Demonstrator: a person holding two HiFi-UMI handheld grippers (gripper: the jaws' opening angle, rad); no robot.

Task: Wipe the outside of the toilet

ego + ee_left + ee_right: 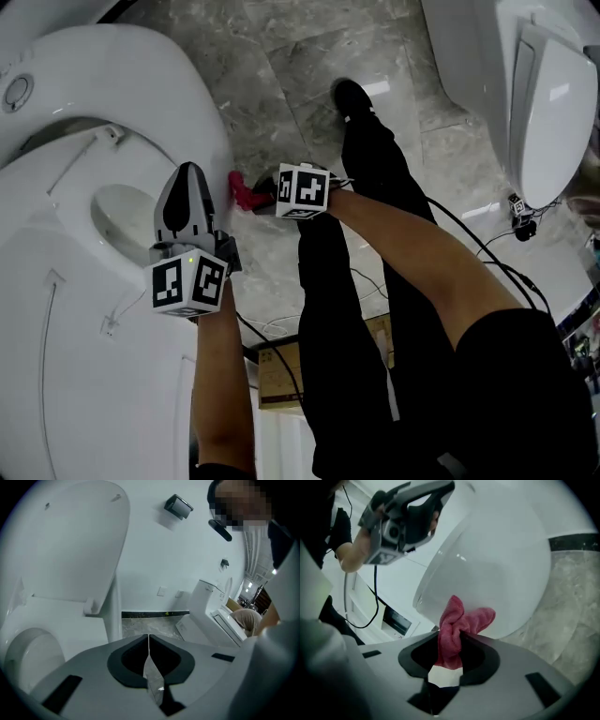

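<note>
Pink cloth point(457, 625) bunched and clamped in the right gripper point(451, 637), jaws closed only as far as the wad allows, one fold sticking out past the tips and a tail hanging back between them. Directly ahead of those tips, the white outer wall of the toilet point(501, 550). Seems pressed against the curve of the bowl, low on its side, though true contact is hard to confirm at this angle. Below and to the right of the claw, grey marbled floor point(567, 616). Up and to its left, the left gripper point(187, 171), carried in a hand point(356, 552) above the bowl's rim. Left jaws drawn together, tips meeting, nothing between them. Ahead of that claw and to its left, the raised lid point(70, 541); straight ahead, a plain white wall point(178, 559); off to its right, a second toilet point(211, 613) standing well apart. Behind the right claw, a forearm reaching down past a black trouser leg point(375, 169) and a black shoe point(351, 95) planted on the tiles. Behind and to the right of that arm, a thin black cable point(487, 246) trailing across the floor.
</note>
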